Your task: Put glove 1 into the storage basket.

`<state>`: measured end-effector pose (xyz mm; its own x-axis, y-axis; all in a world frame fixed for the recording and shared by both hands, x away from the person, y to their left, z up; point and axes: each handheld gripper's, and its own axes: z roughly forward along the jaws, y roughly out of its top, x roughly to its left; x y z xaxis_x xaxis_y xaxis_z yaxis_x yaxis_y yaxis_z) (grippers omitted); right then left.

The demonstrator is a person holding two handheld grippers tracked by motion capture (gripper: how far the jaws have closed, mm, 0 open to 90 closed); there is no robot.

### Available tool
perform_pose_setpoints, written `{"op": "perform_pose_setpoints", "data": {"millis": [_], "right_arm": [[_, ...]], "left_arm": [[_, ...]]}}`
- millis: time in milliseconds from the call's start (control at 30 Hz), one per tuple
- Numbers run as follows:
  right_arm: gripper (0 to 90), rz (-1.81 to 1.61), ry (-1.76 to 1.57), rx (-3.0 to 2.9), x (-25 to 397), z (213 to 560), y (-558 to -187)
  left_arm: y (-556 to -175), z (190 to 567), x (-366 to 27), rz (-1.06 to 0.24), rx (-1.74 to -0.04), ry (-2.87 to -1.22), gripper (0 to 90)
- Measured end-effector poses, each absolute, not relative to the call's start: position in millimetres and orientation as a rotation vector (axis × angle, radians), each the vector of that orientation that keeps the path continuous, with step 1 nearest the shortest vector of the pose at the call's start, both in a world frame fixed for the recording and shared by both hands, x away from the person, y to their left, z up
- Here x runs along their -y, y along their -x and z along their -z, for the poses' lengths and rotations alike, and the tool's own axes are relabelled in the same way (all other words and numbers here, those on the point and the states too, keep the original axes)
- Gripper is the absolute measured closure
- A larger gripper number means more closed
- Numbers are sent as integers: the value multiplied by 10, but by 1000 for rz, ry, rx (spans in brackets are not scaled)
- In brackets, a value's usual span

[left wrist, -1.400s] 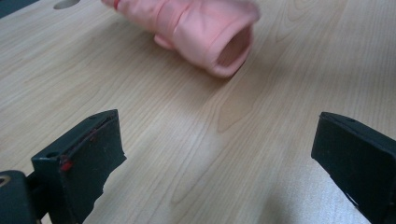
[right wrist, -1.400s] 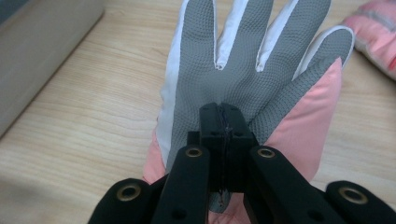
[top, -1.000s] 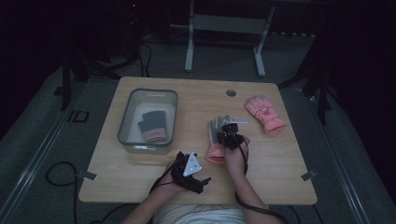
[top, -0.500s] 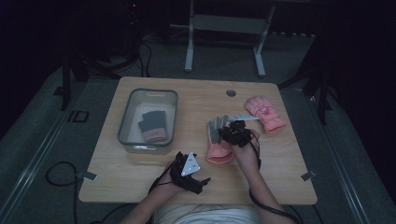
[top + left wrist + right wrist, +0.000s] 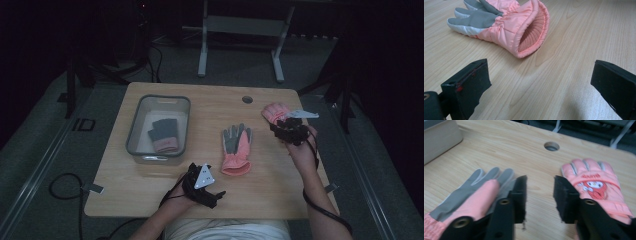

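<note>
A pink glove with a grey palm lies flat mid-table, fingers pointing away, cuff toward me. In the left gripper view its open cuff faces my left gripper, which rests open a short way before it, near the front edge. A second pink glove with a cartoon patch lies at the right. My right gripper hovers over its cuff end, partly hiding it. That gripper is open, with bare wood between its jaws and one glove on each side.
A clear bin at the table's left holds another grey-and-pink glove. A cable hole sits near the far edge. A metal frame stands on the floor beyond the table.
My right gripper has moved right, away from the middle glove and over to the glove at the right. The middle glove lies still. My left gripper has stayed put.
</note>
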<state>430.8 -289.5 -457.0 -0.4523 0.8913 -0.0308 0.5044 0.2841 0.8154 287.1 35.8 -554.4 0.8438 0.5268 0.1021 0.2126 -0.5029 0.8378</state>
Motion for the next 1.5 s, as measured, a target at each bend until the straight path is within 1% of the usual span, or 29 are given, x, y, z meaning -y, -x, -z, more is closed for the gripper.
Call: {"op": "perform_pose_setpoints", "data": {"millis": [33, 67, 133, 200, 333, 467, 500, 600, 800, 833, 933, 1033, 1100, 1133, 1233, 1267, 1367, 1433, 1500], "right_arm": [[580, -1040, -1260, -2063, 2964, 4567, -4344], [548, -1026, -1273, -2063, 3023, 4564, -4385], [530, -1035, -1308, -2047, 3132, 4551, -4469], [465, -1044, -1328, -2046, 3205, 4536, -4553], [442, -1076, -1396, -2055, 3352, 4557, -4758], [297, -1039, -1421, -2074, 3435, 4587, -4931], [216, -1028, -1411, -2083, 3439, 4593, -4967], [146, -999, -1371, -2115, 3411, 4600, -5041], [162, -924, -1376, -2161, 3357, 4648, -5169], [250, -906, -1389, -2161, 3345, 4681, -5253], [405, -896, -1367, -2152, 3376, 4708, -5358], [464, -857, -1323, -2178, 3409, 4763, -5450], [472, -828, -1306, -2196, 3425, 4811, -5497], [490, -810, -1304, -2215, 3435, 4840, -5519], [489, -779, -1311, -2245, 3465, 4934, -5543], [486, -784, -1332, -2238, 3487, 4974, -5544], [420, -720, -1351, -2246, 3505, 5117, -5542], [421, -686, -1315, -2256, 3482, 5197, -5527], [445, -707, -1309, -2246, 3483, 5243, -5509]], "left_arm": [[-2870, 5546, -356, -432, -538, -2101, 17], [-2871, 5548, -356, -431, -537, -2104, 17], [-2873, 5554, -355, -430, -534, -2110, 17], [-2870, 5554, -357, -433, -536, -2109, 17], [-2867, 5545, -370, -432, -541, -2101, 17], [-2861, 5547, -369, -438, -541, -2110, 17], [-2860, 5547, -369, -439, -540, -2112, 17], [-2858, 5547, -370, -438, -544, -2107, 17], [-2848, 5542, -376, -439, -551, -2096, 17], [-2846, 5545, -377, -443, -550, -2096, 17], [-2845, 5547, -379, -443, -555, -2094, 17], [-2845, 5539, -383, -443, -554, -2090, 17], [-2843, 5536, -383, -444, -554, -2088, 17], [-2841, 5535, -384, -444, -554, -2089, 17], [-2833, 5539, -383, -448, -551, -2092, 17], [-2832, 5541, -381, -451, -550, -2094, 17], [-2831, 5541, -378, -456, -546, -2101, 17], [-2827, 5539, -380, -455, -545, -2097, 17], [-2822, 5540, -383, -459, -545, -2099, 17]]}}
